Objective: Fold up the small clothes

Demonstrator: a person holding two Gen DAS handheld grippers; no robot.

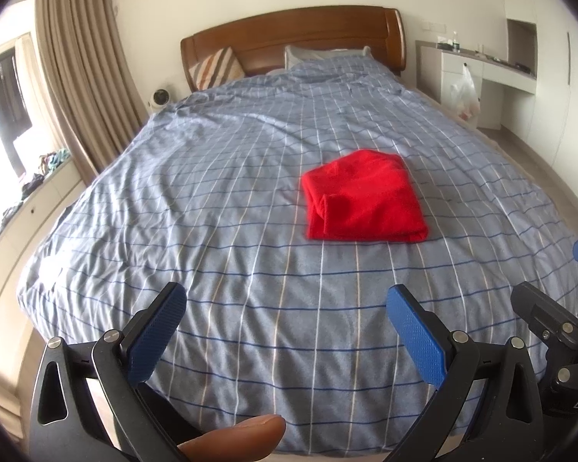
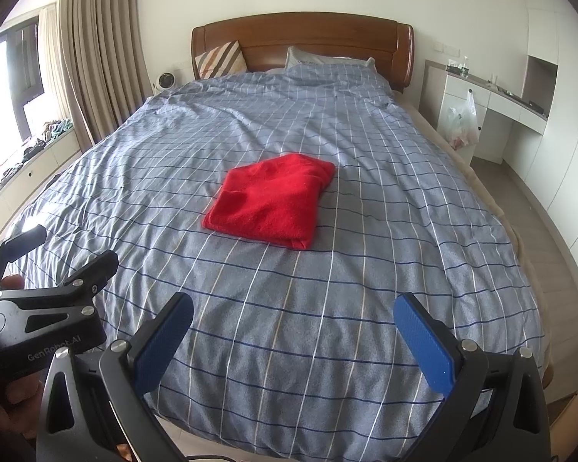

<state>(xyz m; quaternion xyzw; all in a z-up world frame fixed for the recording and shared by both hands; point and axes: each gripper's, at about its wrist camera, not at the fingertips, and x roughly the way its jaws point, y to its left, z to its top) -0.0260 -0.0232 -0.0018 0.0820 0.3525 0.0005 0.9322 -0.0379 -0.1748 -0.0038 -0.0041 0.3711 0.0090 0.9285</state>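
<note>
A red garment (image 1: 364,196) lies folded into a compact rectangle in the middle of the bed; the right wrist view shows the same red garment (image 2: 271,200). My left gripper (image 1: 285,300) is held open over the foot of the bed, well short of the garment, with nothing between its blue pads (image 1: 156,337). My right gripper (image 2: 294,308) is likewise open and empty, hovering near the bed's foot. Each wrist view catches the other gripper at its edge: the right gripper (image 1: 558,300) in the left view, the left gripper (image 2: 50,250) in the right view.
The bed carries a blue checked duvet (image 1: 227,192) and has a wooden headboard (image 1: 293,34) with pillows. Curtains (image 1: 81,69) and a cluttered window ledge (image 1: 31,188) stand on the left. A white desk (image 2: 493,96) with a hanging plastic bag (image 2: 462,123) is on the right.
</note>
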